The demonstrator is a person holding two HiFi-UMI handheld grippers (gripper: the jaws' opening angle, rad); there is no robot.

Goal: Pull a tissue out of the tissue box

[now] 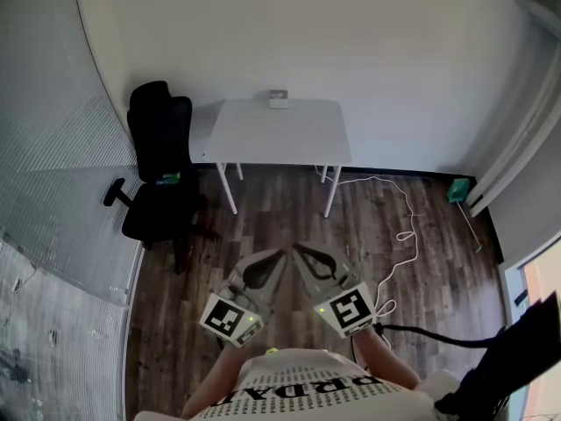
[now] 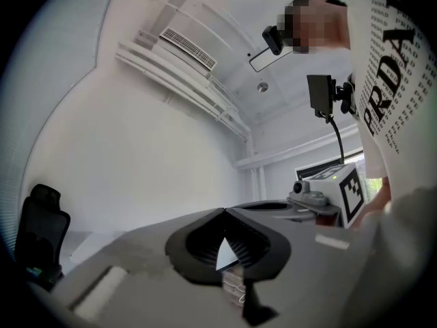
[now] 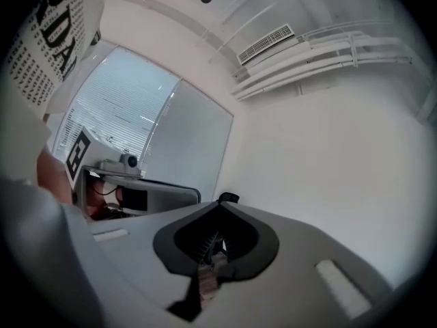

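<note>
Open floor (image 1: 289,226) to table (image 1: 280,139), chair (image 1: 158,174) beside it

the small pale box (image 1: 278,99) at the far edge of the white rectangular table (image 1: 263,134) is too small to identify; so are the teal thing (image 1: 168,179) on the black office chair (image 1: 158,121) and the green object (image 1: 458,189) by the right wall; the person's white printed shirt (image 1: 316,393) is cut off by the bottom edge

Desk (image 1: 280,139) against the far wall (image 1: 307,33), tissue box (image 1: 278,99) on its back edge near the middle, office chair (image 1: 158,169) just left of the desk, cable (image 1: 401,210) on the floor (image 1: 263,226) to its right, left gripper (image 1: 279,255) and right gripper (image 1: 299,248) side by side well before the desk.
</note>
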